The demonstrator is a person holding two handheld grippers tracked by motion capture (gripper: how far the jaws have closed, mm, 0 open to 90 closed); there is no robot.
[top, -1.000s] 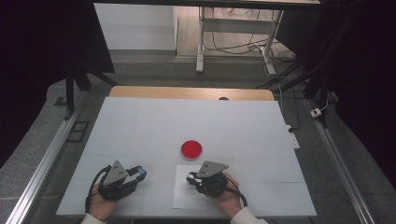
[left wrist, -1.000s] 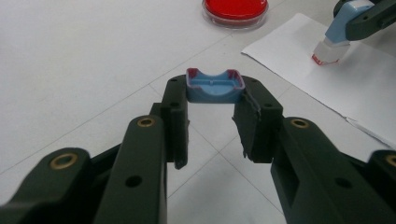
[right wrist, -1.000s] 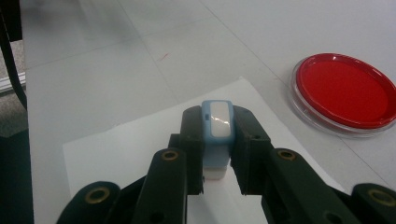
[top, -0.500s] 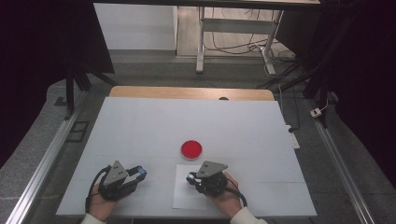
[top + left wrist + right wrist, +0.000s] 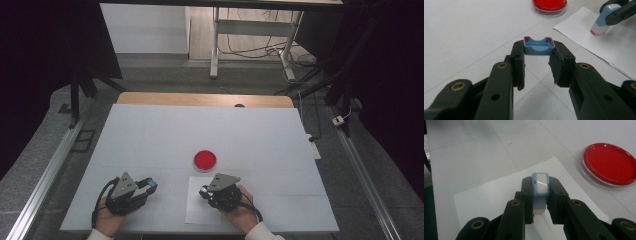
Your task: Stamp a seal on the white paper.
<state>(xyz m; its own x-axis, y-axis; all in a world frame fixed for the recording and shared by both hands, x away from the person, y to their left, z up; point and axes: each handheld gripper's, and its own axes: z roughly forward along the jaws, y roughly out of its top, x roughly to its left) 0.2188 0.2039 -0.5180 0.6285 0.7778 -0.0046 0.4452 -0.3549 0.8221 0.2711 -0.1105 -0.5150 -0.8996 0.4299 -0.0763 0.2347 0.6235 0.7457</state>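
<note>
Pinching a blue stamp (image 5: 540, 185) between right fingers (image 5: 527, 192) over paper (image 5: 496, 192), left fingers (image 5: 517, 58) apparently clamp its cap (image 5: 539, 46).

- The left gripper (image 5: 131, 190) lay low at the near left in the person's left hand (image 5: 107, 219), its fingers (image 5: 517, 60) clamped on a small blue piece.
- The right gripper (image 5: 216, 191), in the right hand (image 5: 239, 212), pointed left, fingers (image 5: 527, 190) clamped.
</note>
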